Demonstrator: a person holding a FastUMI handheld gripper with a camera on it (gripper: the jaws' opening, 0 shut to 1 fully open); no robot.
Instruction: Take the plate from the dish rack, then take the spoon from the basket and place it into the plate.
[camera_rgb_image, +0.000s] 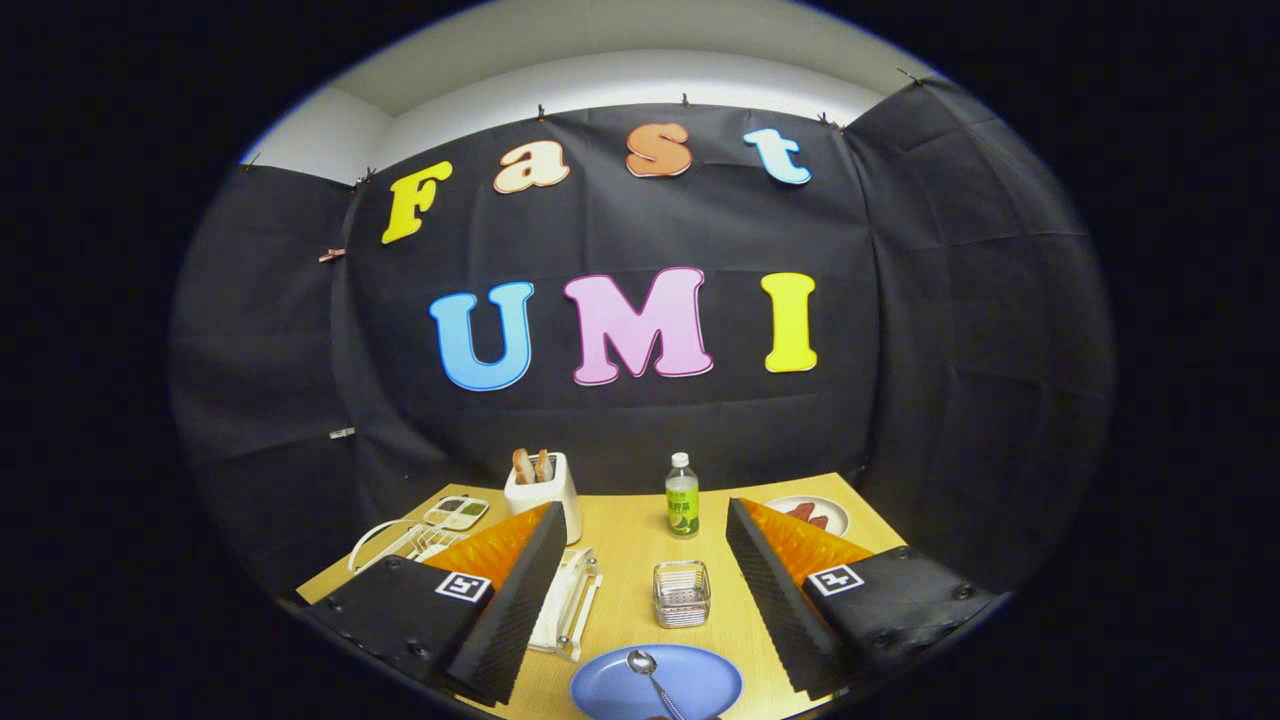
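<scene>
A blue plate (690, 685) lies flat on the wooden table (630, 540), between my fingers and close to me. A metal spoon (648, 672) rests in the plate, bowl pointing away. Just beyond the plate stands a small wire basket (681, 593), with nothing seen inside it. The white dish rack (567, 605) lies beside my left finger, partly hidden by it. My gripper (645, 590) is open wide and raised above the table, holding nothing.
A white toaster (543, 490) with bread slices stands at the back, a green-labelled bottle (682, 500) beside it. A white plate with food (812, 513) sits at the back right. A white wire holder (400, 540) and a small divided tray (456, 512) are at the left.
</scene>
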